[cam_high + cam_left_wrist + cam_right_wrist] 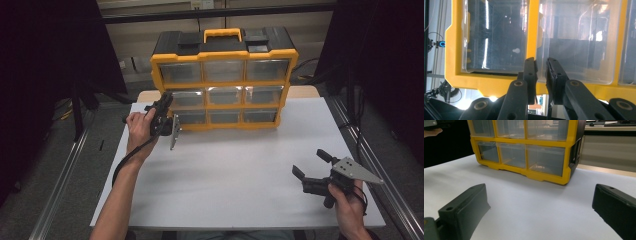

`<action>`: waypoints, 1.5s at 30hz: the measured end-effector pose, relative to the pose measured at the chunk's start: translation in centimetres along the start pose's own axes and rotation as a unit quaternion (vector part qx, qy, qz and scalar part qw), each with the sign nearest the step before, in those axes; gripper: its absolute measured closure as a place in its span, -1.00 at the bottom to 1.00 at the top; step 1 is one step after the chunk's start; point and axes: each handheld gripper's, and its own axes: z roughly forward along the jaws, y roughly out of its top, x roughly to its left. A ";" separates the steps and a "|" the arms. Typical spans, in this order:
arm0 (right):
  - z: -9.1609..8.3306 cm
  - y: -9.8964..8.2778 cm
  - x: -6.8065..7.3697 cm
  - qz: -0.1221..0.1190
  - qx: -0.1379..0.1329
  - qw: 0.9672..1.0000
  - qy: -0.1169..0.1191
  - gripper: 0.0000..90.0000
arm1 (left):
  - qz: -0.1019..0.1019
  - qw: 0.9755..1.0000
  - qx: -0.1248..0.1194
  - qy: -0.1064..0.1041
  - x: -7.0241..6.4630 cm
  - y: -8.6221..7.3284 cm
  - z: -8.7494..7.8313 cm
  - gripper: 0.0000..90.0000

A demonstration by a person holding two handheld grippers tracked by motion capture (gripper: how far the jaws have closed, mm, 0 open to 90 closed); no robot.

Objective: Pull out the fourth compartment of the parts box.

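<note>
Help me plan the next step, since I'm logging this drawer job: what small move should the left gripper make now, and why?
Probably ease the left gripper slightly forward. Its jaws stand nearly closed with only a narrow gap, right at the yellow divider between two clear drawers at the organizer's left side, and nothing visible is held between them. The right gripper rests open, far off.

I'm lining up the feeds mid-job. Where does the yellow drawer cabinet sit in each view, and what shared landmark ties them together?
High view: the yellow drawer cabinet stands at the table's far edge, top centre.
Left gripper view: its frame and clear drawers span the picture, close behind the nearly closed jaws of the left gripper.
Right gripper view: it sits upper centre, beyond the wide-open jaws of the right gripper.
Shared landmark: the yellow divider bars between clear drawers.
</note>
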 end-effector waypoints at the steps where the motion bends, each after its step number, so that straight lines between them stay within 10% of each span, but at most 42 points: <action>1: 0.0 0.0 0.1 0.002 0.001 1.000 0.002 -1.00 | 0.001 1.000 0.000 -0.001 0.0 0.0 -0.1 0.76; 45: -0.4 0.0 0.2 -0.012 -0.007 1.000 0.000 -1.00 | 0.010 1.000 -0.018 -0.006 0.3 0.0 -2.5 0.77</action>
